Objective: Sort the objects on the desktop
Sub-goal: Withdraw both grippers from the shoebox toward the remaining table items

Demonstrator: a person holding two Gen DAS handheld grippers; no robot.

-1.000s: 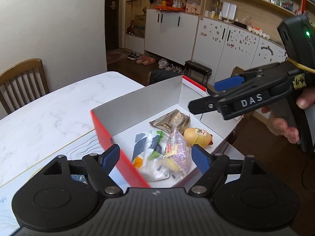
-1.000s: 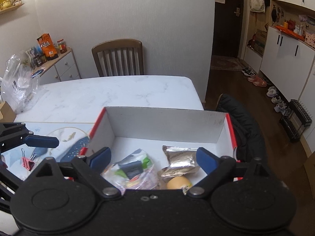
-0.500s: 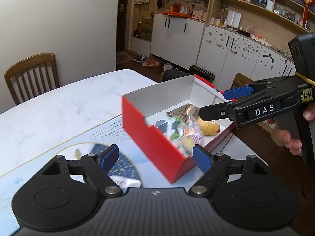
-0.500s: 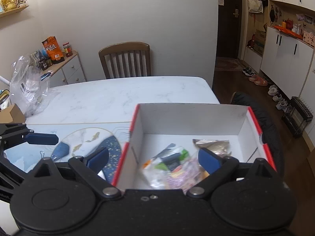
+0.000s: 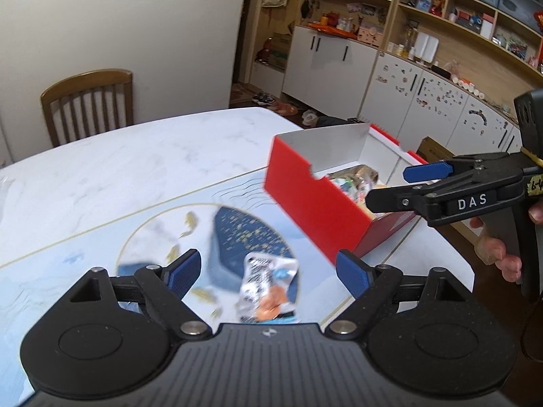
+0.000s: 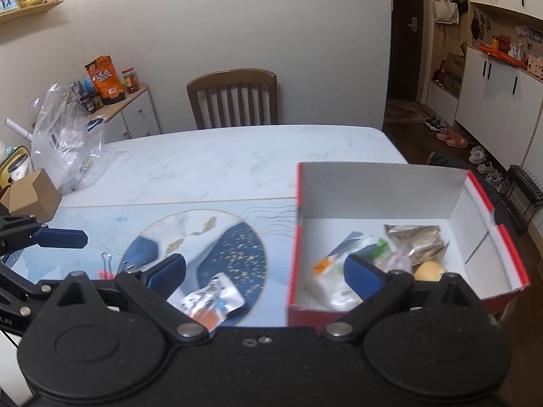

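Left wrist view shows the left hand-held gripper [image 5: 268,273] open and empty, hovering low over a silver packet [image 5: 268,286] that lies on the patterned mat [image 5: 101,237] near the surface's front edge, just beside the red box [image 5: 315,200]. To take the packet well, it should drop straight down with one finger on each side, pinch the crinkled middle rather than a slippery corner, then lift clear of the box wall before releasing inside. The right hand-held gripper [image 6: 264,271] is also open and holds nothing, level above the box's near wall, pointing toward the far edge.
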